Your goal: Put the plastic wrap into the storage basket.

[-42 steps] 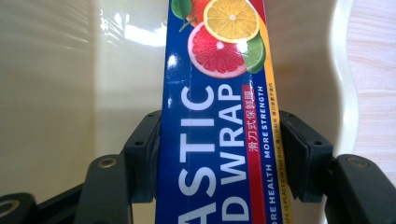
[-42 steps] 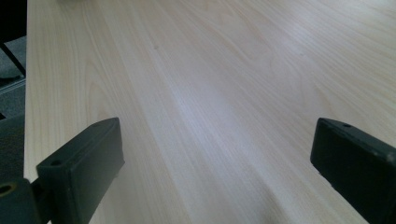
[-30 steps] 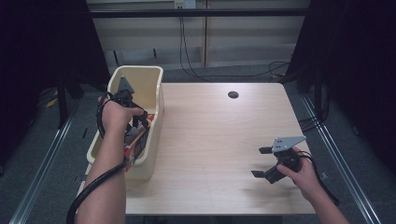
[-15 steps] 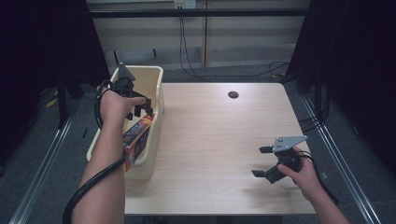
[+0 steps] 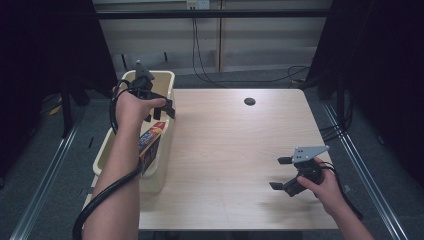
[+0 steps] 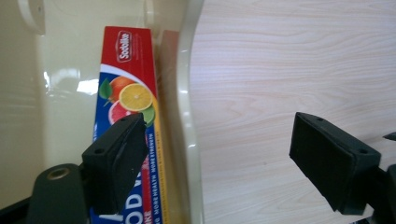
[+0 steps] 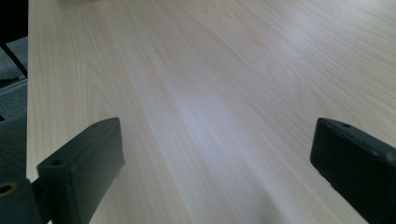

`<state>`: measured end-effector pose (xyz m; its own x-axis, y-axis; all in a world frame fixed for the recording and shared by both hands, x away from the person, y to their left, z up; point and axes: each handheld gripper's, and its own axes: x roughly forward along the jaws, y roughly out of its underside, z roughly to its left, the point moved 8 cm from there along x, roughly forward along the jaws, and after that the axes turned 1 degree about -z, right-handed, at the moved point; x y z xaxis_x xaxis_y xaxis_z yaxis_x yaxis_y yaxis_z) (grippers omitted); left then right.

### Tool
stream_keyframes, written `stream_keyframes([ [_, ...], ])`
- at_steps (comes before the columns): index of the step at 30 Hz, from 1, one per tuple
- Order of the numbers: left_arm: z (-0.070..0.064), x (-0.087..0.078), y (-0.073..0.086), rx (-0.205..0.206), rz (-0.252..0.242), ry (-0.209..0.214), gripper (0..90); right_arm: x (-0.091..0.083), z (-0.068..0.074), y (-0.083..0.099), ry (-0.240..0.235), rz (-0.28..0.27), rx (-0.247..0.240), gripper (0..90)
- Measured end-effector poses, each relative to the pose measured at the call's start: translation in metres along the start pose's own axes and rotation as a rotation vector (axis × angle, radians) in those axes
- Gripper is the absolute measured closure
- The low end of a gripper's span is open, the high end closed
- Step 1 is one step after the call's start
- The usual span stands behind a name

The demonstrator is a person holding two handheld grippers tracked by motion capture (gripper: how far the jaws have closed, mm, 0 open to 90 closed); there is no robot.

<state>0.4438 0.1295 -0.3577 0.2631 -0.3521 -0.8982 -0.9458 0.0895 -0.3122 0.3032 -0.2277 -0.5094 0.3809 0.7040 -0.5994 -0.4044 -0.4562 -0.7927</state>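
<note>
A cream plastic bin (image 5: 165, 80) stood at the left edge of the light wooden table (image 5: 230, 150), hanging partly past it. Inside the bin lay a long red and blue box (image 6: 135, 121) printed with citrus fruit, pressed against the bin's right wall; in the high view the same box (image 5: 150, 145) showed beside the person's left forearm.

The left hand-held gripper (image 5: 159, 107) hovered over the bin's right rim near its far end, its jaws spread wide and holding nothing. In the left gripper view the left hand-held gripper (image 6: 224, 163) straddled that rim, one jaw above the box and the other above bare table, so the bin wall stood between the two jaws. A black cable (image 5: 100, 200) trailed from it along the forearm.

The right hand-held gripper (image 5: 281, 173) sat low over the near right part of the table, well apart from the bin, jaws wide apart and empty. A small dark round hole (image 5: 249, 101) marked the far middle of the table. More cables (image 5: 210, 65) lay on the floor beyond the table.
</note>
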Motion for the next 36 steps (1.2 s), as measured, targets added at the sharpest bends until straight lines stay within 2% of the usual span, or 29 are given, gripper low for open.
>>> stream_keyframes([
  [2,-0.004,0.002,-0.001,0.02,0.001,0.01,17.0,0.0,0.0,0.0,0.002,-0.002,0.001,2.4],
  [14,-0.029,0.007,-0.007,0.071,-0.015,0.036,10.2,-0.001,-0.001,-0.001,0.003,-0.006,-0.002,2.4],
  [21,-0.046,0.014,-0.008,0.129,-0.019,0.047,7.5,-0.002,0.0,-0.001,0.003,-0.006,-0.002,2.5],
  [25,-0.054,0.018,-0.009,0.141,-0.027,0.06,6.3,-0.002,-0.001,-0.001,0.0,-0.004,-0.002,2.5],
  [28,-0.059,0.02,-0.009,0.153,-0.035,0.074,5.0,-0.002,-0.001,-0.001,0.007,-0.006,-0.003,2.5],
  [29,-0.065,0.022,-0.008,0.177,-0.038,0.092,4.3,-0.001,-0.001,-0.001,0.01,-0.005,-0.003,2.5],
  [30,-0.069,0.024,-0.007,0.182,-0.037,0.103,4.3,-0.001,-0.001,-0.001,0.006,-0.006,-0.003,2.5],
  [32,-0.073,0.028,-0.006,0.198,-0.037,0.104,4.3,-0.001,-0.001,-0.001,0.006,-0.008,-0.004,2.5],
  [34,-0.076,0.03,-0.005,0.198,-0.035,0.109,4.2,-0.002,-0.001,-0.001,0.004,-0.006,-0.003,2.5],
  [36,-0.082,0.037,-0.003,0.212,-0.032,0.127,4.3,-0.002,-0.001,-0.001,0.006,-0.008,-0.006,2.5],
])
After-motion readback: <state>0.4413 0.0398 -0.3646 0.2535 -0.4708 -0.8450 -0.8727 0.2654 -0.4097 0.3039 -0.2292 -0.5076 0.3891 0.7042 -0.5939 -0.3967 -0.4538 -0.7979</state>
